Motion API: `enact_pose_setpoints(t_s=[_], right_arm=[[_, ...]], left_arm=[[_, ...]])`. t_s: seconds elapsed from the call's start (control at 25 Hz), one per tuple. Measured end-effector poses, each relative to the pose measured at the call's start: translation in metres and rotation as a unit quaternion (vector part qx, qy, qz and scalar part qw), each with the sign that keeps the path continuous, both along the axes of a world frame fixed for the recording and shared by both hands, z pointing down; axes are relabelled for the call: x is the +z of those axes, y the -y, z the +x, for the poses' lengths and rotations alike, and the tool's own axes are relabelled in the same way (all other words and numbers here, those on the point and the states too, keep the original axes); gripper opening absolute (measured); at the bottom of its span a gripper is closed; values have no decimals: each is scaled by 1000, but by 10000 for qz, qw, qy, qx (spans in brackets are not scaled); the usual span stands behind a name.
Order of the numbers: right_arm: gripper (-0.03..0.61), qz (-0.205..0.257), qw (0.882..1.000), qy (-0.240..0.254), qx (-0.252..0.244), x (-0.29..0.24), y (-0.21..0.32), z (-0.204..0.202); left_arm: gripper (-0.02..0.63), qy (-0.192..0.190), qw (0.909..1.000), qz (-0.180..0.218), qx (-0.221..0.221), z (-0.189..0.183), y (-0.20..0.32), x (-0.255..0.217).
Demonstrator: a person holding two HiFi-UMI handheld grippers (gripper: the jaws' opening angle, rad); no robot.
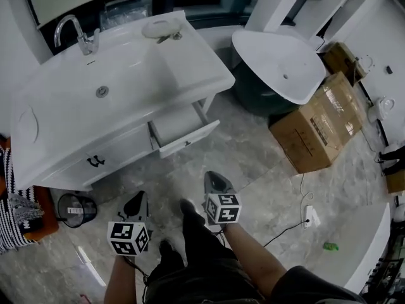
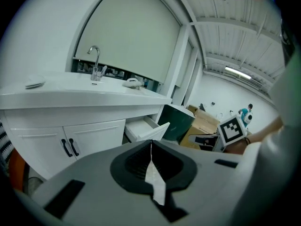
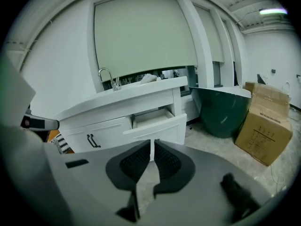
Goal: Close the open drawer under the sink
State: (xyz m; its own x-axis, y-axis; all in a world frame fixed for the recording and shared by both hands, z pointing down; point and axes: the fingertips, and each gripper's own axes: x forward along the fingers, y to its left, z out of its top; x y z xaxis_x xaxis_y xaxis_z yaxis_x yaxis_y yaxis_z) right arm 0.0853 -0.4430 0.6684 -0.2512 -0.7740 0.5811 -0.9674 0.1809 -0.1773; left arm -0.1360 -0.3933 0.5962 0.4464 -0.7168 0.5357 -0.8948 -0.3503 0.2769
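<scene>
In the head view 1 drawer [image 1: 183, 130] is standing open under the sink counter [image 1: 190, 75], with the left tongs [image 1: 135, 199] and right tongs [image 1: 214, 180] hovering well apart from it; in the left gripper view the tongs are pressing together on nothing, and in the right gripper view likewise, so pushing squarely on the middle of the drawer front with 1 pair is looking like the surest way.

The vanity [image 1: 190, 62] stands against the back wall. On its surface, the faucet [image 1: 76, 33] rises behind the basin [image 1: 120, 81], and a dish [image 1: 158, 28] lies at the vanity's rear right. In the vanity's front, the drawer [image 1: 183, 128] stands pulled out at the right end, with two doors [image 1: 95, 161] to its left. A bin [image 1: 76, 209] is on the floor before the vanity's left end. A tub [image 1: 278, 65] stands just right of the vanity, with a cardboard box [image 1: 319, 122] farther right.
</scene>
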Motion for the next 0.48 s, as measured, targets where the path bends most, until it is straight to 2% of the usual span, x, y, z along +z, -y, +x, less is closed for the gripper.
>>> enact_pose_setpoints(t_s=[0.2, 0.48], right_arm=[[28, -154, 9994, 71, -304, 33, 43, -2], [43, -470, 9966, 36, -678, 101, 92, -16]], left_arm=[[15, 122, 9998, -70, -119, 9, 43, 23], [15, 78, 9985, -263, -482, 9, 85, 71]])
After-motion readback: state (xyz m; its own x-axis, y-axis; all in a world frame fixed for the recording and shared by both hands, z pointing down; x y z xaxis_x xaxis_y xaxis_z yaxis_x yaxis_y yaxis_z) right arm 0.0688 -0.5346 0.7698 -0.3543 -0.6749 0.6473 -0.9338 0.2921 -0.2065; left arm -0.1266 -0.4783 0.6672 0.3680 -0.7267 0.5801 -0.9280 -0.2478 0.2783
